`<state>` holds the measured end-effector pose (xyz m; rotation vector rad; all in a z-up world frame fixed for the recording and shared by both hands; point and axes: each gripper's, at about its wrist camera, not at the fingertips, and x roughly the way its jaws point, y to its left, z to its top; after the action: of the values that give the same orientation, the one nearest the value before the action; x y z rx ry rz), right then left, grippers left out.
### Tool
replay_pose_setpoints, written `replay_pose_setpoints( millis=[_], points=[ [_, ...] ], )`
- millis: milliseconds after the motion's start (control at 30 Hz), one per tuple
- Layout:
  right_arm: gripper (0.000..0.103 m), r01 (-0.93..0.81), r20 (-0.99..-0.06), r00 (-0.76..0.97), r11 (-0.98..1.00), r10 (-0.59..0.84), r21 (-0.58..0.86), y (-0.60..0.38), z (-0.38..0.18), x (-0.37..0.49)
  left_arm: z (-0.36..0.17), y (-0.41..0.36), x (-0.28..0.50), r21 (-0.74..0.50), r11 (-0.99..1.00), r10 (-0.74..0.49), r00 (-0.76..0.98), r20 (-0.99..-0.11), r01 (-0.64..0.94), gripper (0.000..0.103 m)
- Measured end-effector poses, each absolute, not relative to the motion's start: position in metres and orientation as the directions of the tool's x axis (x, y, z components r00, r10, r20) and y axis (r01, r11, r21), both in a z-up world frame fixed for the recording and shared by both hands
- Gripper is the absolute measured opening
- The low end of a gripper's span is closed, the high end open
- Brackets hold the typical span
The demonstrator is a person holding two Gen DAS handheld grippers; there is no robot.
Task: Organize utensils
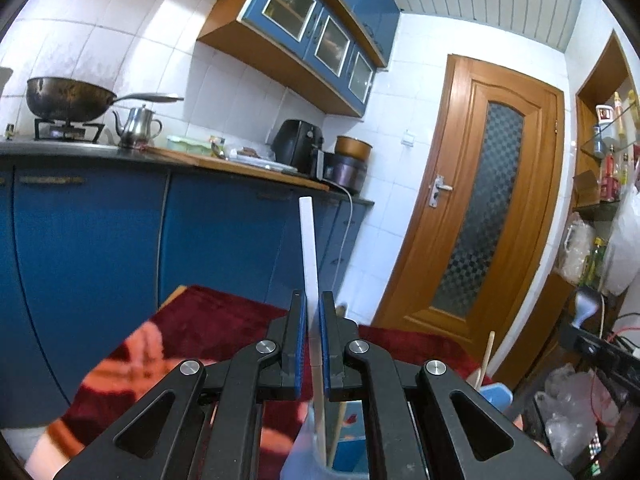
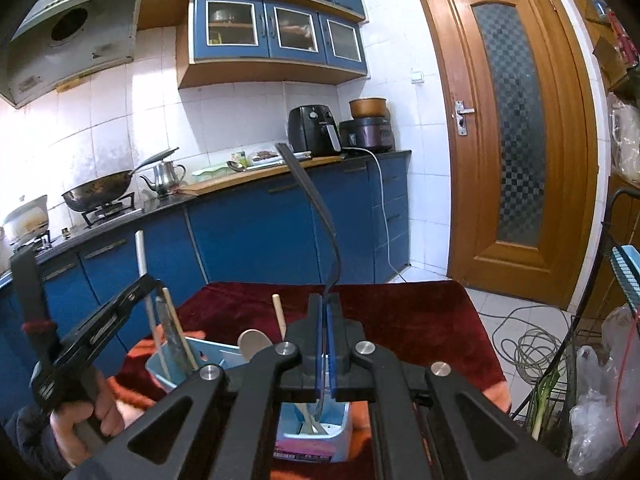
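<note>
utensils upright in both tools. left gripper closed on white utensil, pointing 12 o'clock over clear cup. right gripper clamped on black utensil above blue holder. best lowered straight, released once seated.

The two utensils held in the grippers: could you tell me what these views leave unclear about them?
- White-handled utensil, left wrist view: its working end is hidden behind the left gripper.
- Black-handled utensil, right wrist view: the right gripper covers its lower end, so its type is unclear.
</note>
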<state>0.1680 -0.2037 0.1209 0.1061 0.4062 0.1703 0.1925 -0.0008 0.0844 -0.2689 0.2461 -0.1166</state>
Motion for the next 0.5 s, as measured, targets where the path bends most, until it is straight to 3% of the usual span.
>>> replay_pose_setpoints(
  millis=[300, 333, 433, 500],
  points=[
    [0.005, -0.173, -0.479, 0.853, 0.978, 0.207, 0.115, -0.188, 0.093, 0.184, 0.077, -0.01, 0.186, -0.249, 0.961, -0.188, 0.945, -0.268, 0.121, 0.006],
    [0.009, -0.174, -0.485, 0.849, 0.978, 0.21, 0.119, -0.187, 0.09, 0.184, 0.078, -0.01, 0.186, -0.247, 0.962, -0.188, 0.943, -0.276, 0.119, 0.006],
    [0.015, -0.184, -0.5, 0.833, 0.971, 0.238, 0.156, -0.188, 0.084, 0.184, 0.077, -0.011, 0.184, -0.236, 0.964, -0.195, 0.928, -0.318, 0.122, 0.018],
    [0.021, -0.188, -0.495, 0.833, 0.967, 0.249, 0.17, -0.19, 0.085, 0.182, 0.077, -0.009, 0.18, -0.241, 0.963, -0.197, 0.924, -0.328, 0.12, 0.034]
  ],
)
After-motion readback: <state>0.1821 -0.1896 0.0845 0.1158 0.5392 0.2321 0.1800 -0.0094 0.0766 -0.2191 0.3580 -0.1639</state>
